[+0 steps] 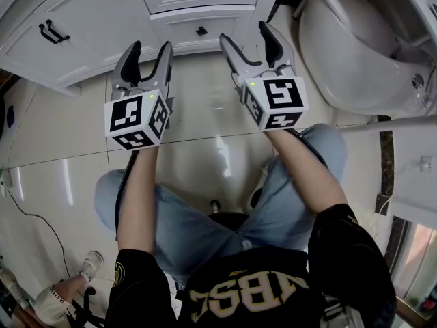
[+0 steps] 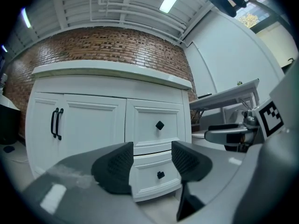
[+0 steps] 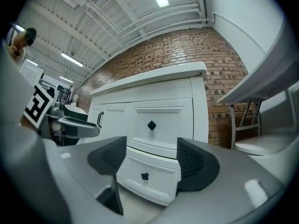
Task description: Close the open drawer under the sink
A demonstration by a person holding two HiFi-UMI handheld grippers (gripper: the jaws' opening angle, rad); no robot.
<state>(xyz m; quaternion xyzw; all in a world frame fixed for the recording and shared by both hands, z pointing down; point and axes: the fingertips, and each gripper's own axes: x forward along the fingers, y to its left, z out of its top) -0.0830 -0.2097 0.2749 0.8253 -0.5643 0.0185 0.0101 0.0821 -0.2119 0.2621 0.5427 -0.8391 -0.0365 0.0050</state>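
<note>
Facing: white vanity cabinet (image 1: pixel 102 19), pale countertop (image 2: pixel 112 69) on top, brick wall (image 2: pixel 107 45) behind.
Lower drawer (image 2: pixel 154 183): bottom of cab.'s R half as seen from the front, directly under upper drawer (image 2: pixel 149 134). Its front stands a bit proud of the cab. face, so not shut. Small black knob (image 2: pixel 160 175) at centre.
Upper drawer: flush w/ cab. face, black diamond knob.
Cab. doors: L half of cab., closed, pair of black bar handles (image 2: pixel 57 123) side by side.
L gripper (image 1: pixel 150 50): held level in front of cab., short of it, touching nothing. Fingers (image 2: pixel 119 164) apart w/ nothing btwn them. Lower drawer shows through the gap.
R gripper (image 1: pixel 246 34): beside L gripper, aimed at cab.'s drawer side, clear of it. Fingers (image 3: pixel 194 164) spread wide, empty. Both drawer fronts show in the gap.
Toilet (image 1: pixel 355 53): just R of cab. in head view.
Floor (image 1: pixel 205 156): glossy pale tile in front of cab.
Person: forearms out toward cab., black top, blue jeans (image 1: pixel 205 231), legs on the tile before cab.
</note>
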